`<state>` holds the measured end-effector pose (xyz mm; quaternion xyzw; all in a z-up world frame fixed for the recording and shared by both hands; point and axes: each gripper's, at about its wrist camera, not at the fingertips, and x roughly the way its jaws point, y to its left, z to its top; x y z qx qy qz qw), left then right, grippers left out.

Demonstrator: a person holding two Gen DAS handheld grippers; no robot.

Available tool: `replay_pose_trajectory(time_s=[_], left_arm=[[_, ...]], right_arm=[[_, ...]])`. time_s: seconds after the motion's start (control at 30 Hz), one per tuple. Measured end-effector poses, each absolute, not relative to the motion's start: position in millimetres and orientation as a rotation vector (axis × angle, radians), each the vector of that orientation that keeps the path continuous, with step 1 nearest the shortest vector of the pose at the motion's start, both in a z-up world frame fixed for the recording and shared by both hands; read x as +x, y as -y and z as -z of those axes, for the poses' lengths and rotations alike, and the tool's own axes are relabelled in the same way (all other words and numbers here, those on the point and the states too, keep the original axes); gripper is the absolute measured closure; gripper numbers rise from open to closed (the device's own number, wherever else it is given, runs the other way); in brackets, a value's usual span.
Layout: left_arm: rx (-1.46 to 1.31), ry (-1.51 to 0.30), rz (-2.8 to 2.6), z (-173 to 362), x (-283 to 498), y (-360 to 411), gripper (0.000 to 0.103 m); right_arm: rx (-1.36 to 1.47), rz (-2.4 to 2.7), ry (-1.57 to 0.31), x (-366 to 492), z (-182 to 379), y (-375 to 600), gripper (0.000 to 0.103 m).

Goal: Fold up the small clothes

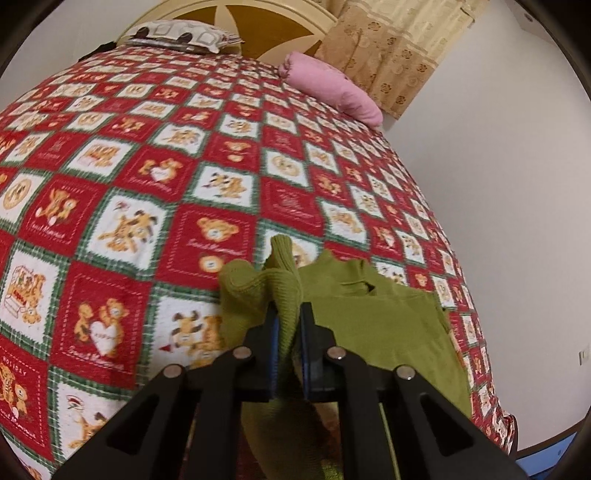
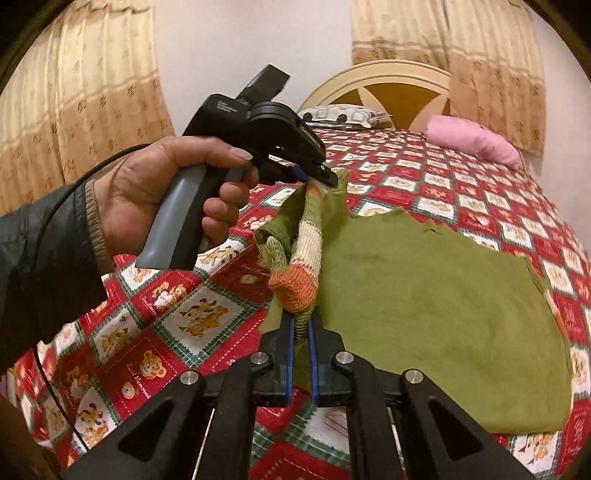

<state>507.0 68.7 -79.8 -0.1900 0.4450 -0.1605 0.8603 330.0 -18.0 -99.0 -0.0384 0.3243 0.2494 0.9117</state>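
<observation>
Left wrist view: left gripper (image 1: pixel 287 314) clamped tight on a bunched fold of the green knit garment (image 1: pixel 384 332), ribbed fabric rising between the blue pads (image 1: pixel 272 347) and spilling over both sides. Rest of the garment spread flat to the right on the bed's red-and-white teddy-bear quilt (image 1: pixel 147 184), near the bed's right edge. Farther back, a patterned pillow (image 1: pixel 177 35) against the cream headboard (image 1: pixel 258 14) and a rolled pink blanket (image 1: pixel 332 88) beside the beige curtain (image 1: pixel 388 55). White wall to the right.

Right wrist view: right gripper (image 2: pixel 300 325) pinched nearly closed on a narrow striped strip of the garment, with an orange, cream and green knit cuff (image 2: pixel 299 280) bulging just above the fingertips. Green body of the garment (image 2: pixel 424 295) lying flat on the quilt (image 2: pixel 166 332) to the right. Above and left, a hand (image 2: pixel 166 192) in a dark sleeve gripping the grey handle of the left gripper (image 2: pixel 327 177), its tips closed on the raised upper end of the same striped sleeve. Black cable trailing from that handle. Pink blanket (image 2: pixel 472 140), pillow (image 2: pixel 343 114) and headboard (image 2: pixel 388 85) behind, curtains (image 2: pixel 74 92) on both sides.
</observation>
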Motion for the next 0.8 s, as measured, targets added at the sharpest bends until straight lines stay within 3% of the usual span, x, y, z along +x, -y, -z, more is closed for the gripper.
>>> replay_pose_trajectory(time_s=[0.8], left_arm=[[-0.297, -0.94, 0.493, 54, 524, 90, 0.093]], right_arm=[[0.141, -0.37, -0.642, 322, 94, 166, 0.098]])
